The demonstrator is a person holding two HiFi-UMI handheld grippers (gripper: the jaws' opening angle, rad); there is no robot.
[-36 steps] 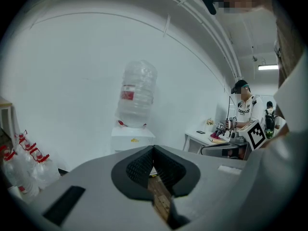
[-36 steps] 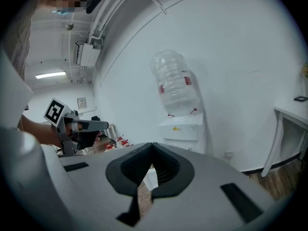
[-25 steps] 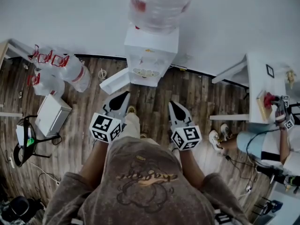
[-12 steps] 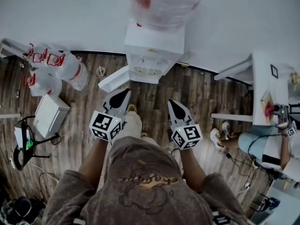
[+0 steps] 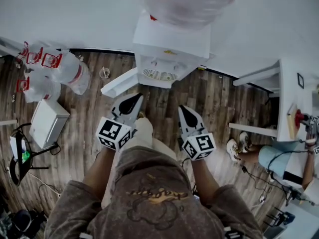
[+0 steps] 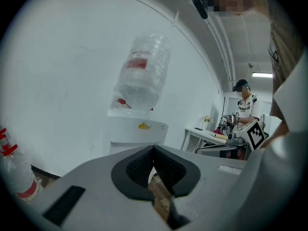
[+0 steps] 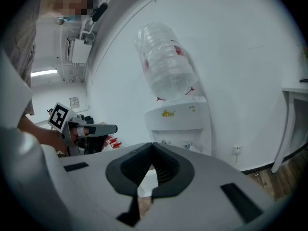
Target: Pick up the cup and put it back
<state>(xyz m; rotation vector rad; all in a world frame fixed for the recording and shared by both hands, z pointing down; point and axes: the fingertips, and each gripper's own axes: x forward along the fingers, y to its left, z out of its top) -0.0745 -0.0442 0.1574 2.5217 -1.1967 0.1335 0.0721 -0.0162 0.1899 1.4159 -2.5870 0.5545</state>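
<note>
Clear ribbed plastic bottles, two, lie far left on the wooden plank floor. What seems to be the small round cup stands just right of them. Left gripper and right gripper point nearly level toward one boxy white dispenser, each with jaws pressed together and empty.

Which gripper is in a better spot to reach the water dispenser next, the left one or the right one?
Left, but only just. In the head view the left gripper reaches slightly nearer the water dispenser than the right gripper. Both have shut, empty jaws, so either must open first.
</note>
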